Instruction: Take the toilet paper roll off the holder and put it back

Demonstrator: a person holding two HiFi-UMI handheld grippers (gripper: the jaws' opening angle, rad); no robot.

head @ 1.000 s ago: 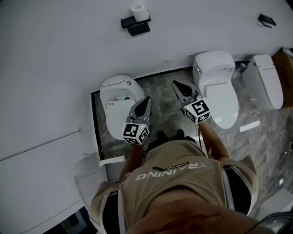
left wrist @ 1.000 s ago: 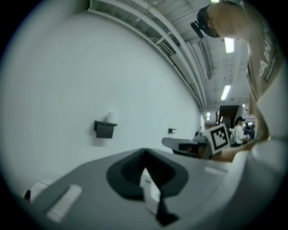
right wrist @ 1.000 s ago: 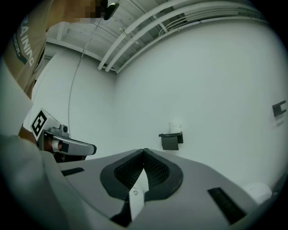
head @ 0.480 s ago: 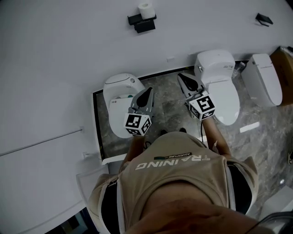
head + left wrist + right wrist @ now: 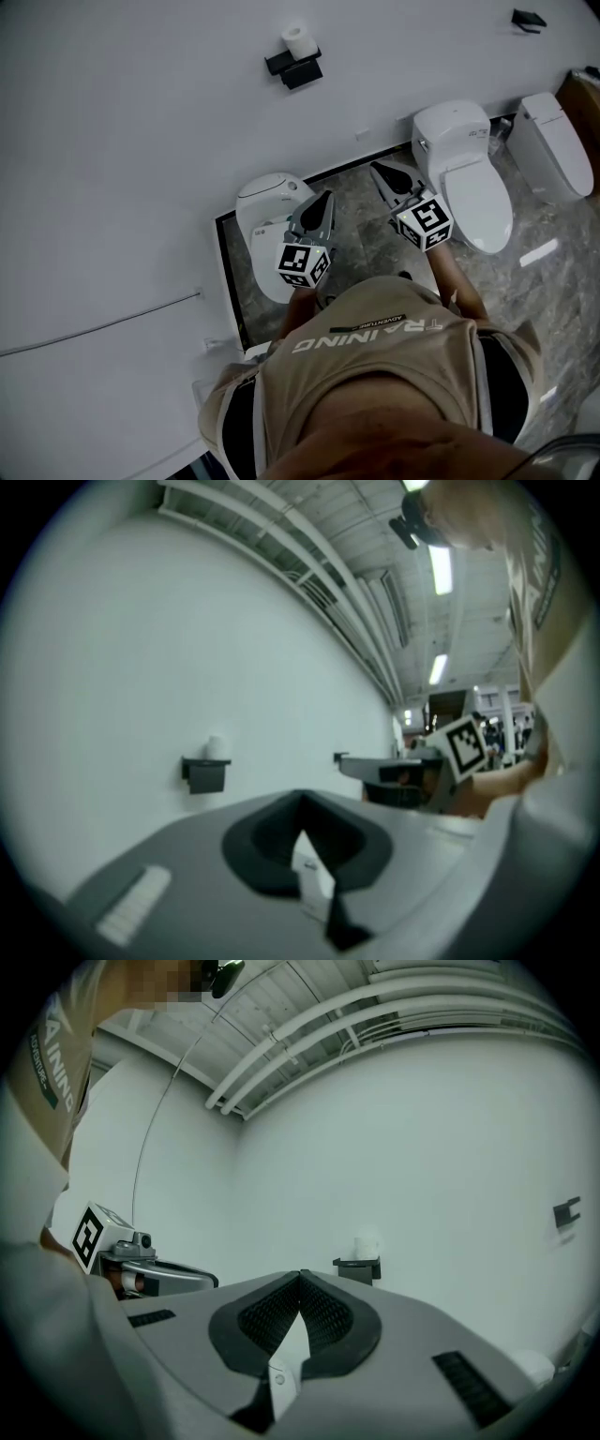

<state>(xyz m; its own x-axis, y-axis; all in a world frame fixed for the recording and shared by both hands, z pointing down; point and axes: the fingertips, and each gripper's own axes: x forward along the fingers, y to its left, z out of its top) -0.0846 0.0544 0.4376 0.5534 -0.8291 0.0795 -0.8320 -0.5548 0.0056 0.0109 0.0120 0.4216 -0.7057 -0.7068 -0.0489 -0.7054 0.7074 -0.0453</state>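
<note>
Right gripper view: roll [image 5: 367,1241] well beyond tool [image 5: 300,1275]

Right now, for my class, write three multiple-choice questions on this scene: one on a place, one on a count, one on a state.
1. Where is the paper roll? A on the floor; B on the black wall holder; C in a gripper.
2. How many toilets does the head view show? A one; B two; C three.
3. How are the right gripper's jaws? A shut, empty; B wide open; C clamped on the roll.
B: the roll stands on the holder. C: three white toilets show. A: the jaws meet with nothing between.
</note>
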